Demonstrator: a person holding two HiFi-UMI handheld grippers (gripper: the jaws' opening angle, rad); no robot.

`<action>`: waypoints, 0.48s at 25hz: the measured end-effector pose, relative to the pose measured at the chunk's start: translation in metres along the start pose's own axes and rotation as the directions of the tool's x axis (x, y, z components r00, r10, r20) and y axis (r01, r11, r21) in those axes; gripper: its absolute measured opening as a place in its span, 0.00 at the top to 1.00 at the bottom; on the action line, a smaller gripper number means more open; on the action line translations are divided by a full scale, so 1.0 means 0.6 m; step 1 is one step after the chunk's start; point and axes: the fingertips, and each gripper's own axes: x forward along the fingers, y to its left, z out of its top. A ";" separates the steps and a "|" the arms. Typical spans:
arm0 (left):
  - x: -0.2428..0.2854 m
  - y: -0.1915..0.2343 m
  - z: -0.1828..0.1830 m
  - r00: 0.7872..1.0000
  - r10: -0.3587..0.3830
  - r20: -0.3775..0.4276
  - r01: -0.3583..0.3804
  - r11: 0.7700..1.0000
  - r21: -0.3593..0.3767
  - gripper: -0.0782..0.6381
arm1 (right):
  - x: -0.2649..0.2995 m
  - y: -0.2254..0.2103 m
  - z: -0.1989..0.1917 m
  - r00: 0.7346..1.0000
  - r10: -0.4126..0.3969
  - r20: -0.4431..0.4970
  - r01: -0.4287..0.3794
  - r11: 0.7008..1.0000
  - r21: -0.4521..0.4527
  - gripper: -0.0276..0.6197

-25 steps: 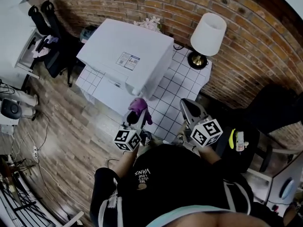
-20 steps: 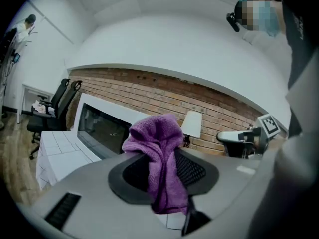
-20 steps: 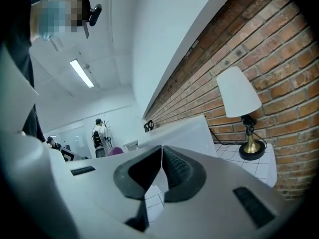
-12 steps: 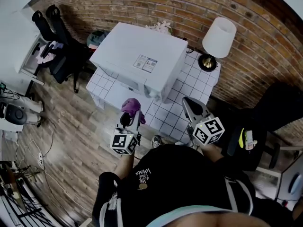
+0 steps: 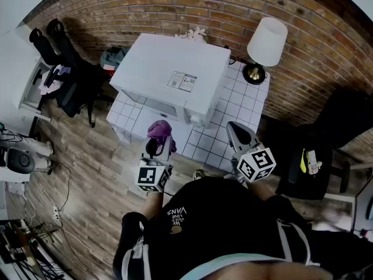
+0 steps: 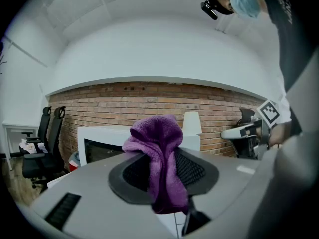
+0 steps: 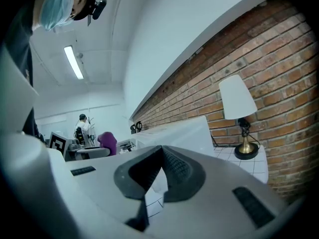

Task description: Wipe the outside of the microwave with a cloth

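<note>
Left gripper view first: the left gripper (image 6: 160, 159) is clamped on a purple cloth (image 6: 158, 136). The cloth is bunched above the jaws and a fold hangs down between them. It is pinched near its middle, so the loose top of the bunch is what will meet a surface.

Beyond the cloth we see the microwave (image 6: 97, 144), white, with its dark door window facing us. A gap shows between cloth and door, so we judge no contact yet. From the head view the cloth sits low, in front of the microwave's front face, near the front edge of the tiled table (image 5: 233, 107) it stands on.

Right gripper view: the right gripper (image 7: 160, 156) has its jaws closed tip to tip with nothing between them. It is held to the right of the microwave, over the table's bare tiles and apart from everything. A lamp (image 5: 265, 42) stands at the table's back corner against the brick wall (image 5: 303, 16).

Step in hand, as we read it: the approach, cloth carried up to the front, no wiping yet. The whole outside remains to do.

Next move calls for pressing the bunched cloth flat against the door and sweeping across it, grip kept firm so the cloth does not slip out. The top and sides would follow. The empty right gripper could brace the casing if it shifts.
</note>
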 end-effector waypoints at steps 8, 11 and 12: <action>0.014 0.001 0.003 0.999 -0.039 0.028 0.040 0.999 -0.034 0.69 | -0.011 -0.015 0.001 0.997 -0.079 0.014 0.079 0.997 -0.010 0.95; 0.013 0.000 -0.002 0.999 -0.050 0.021 0.051 0.995 -0.081 0.69 | -0.013 -0.017 0.002 0.996 -0.089 0.028 0.089 0.996 0.001 0.95; 0.012 -0.001 -0.003 0.999 -0.049 0.018 0.050 0.995 -0.081 0.69 | -0.013 -0.017 0.002 0.996 -0.089 0.028 0.089 0.996 0.001 0.95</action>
